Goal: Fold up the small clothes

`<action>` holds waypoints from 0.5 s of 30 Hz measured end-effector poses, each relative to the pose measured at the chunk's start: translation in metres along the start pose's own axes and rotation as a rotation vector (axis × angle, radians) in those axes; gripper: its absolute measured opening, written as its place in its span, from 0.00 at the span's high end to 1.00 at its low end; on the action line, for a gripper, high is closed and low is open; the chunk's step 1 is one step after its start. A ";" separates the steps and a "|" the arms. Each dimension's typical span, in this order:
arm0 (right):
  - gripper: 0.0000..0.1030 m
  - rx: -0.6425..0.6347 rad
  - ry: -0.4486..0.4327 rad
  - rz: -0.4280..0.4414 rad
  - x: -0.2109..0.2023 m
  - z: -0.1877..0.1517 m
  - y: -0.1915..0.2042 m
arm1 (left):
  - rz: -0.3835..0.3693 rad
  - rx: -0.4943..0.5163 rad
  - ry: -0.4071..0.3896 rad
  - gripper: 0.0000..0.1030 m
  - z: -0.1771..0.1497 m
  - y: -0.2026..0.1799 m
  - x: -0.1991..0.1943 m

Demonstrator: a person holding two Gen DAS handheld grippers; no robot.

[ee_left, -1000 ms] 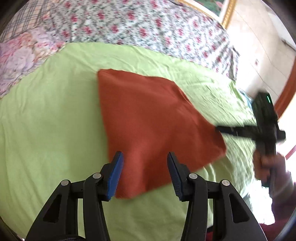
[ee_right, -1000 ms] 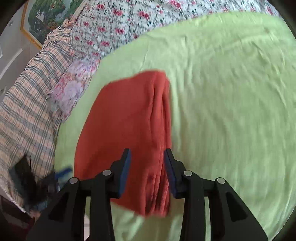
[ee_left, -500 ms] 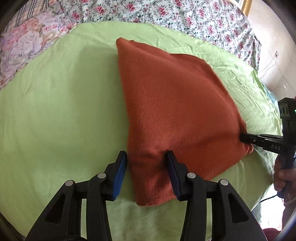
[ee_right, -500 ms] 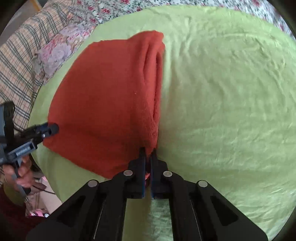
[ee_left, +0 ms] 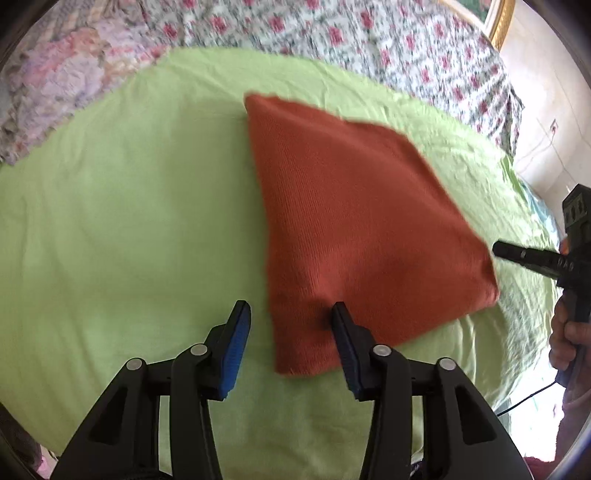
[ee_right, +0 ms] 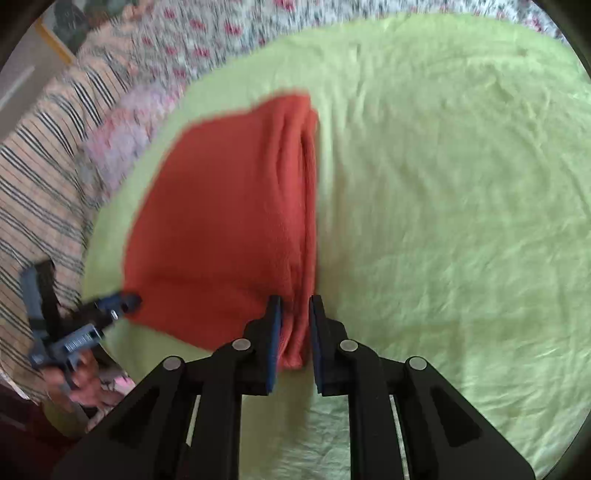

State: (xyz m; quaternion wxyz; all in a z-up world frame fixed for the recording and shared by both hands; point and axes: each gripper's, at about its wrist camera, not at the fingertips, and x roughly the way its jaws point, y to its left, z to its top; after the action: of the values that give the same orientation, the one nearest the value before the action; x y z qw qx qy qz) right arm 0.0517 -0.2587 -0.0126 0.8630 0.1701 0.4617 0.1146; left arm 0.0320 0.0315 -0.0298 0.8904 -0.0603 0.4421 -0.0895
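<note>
A folded rust-orange knit garment (ee_left: 354,221) lies flat on the green sheet (ee_left: 129,221). My left gripper (ee_left: 291,332) is open, its fingers straddling the garment's near left corner. In the right wrist view the garment (ee_right: 229,221) shows its stacked folded edge on the right. My right gripper (ee_right: 295,325) is open with a narrow gap, the folded edge's near end lying between its fingers. The right gripper also shows in the left wrist view (ee_left: 517,254) just off the garment's right corner. The left gripper shows in the right wrist view (ee_right: 118,306) at the garment's left corner.
Floral bedding (ee_left: 369,33) and a pink floral pillow (ee_left: 55,85) lie beyond the green sheet. A plaid blanket (ee_right: 33,177) lies at the left in the right wrist view. The bed's edge is near me, with a wall (ee_left: 554,92) at the right.
My right gripper was shut on the garment's folded edge half a second ago and has now opened. The garment has settled flat. My left gripper has stayed open and drawn back slightly.
</note>
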 end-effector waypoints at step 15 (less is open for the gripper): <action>1.00 -0.012 0.026 0.000 0.091 0.088 0.019 | -0.014 0.105 -0.024 0.60 0.053 -0.023 0.054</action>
State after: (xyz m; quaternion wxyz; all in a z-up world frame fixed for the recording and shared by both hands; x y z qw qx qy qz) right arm 0.1739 -0.2254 -0.0286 0.8578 0.1632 0.4724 0.1197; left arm 0.1044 -0.0013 -0.0355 0.8969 -0.0175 0.4259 -0.1183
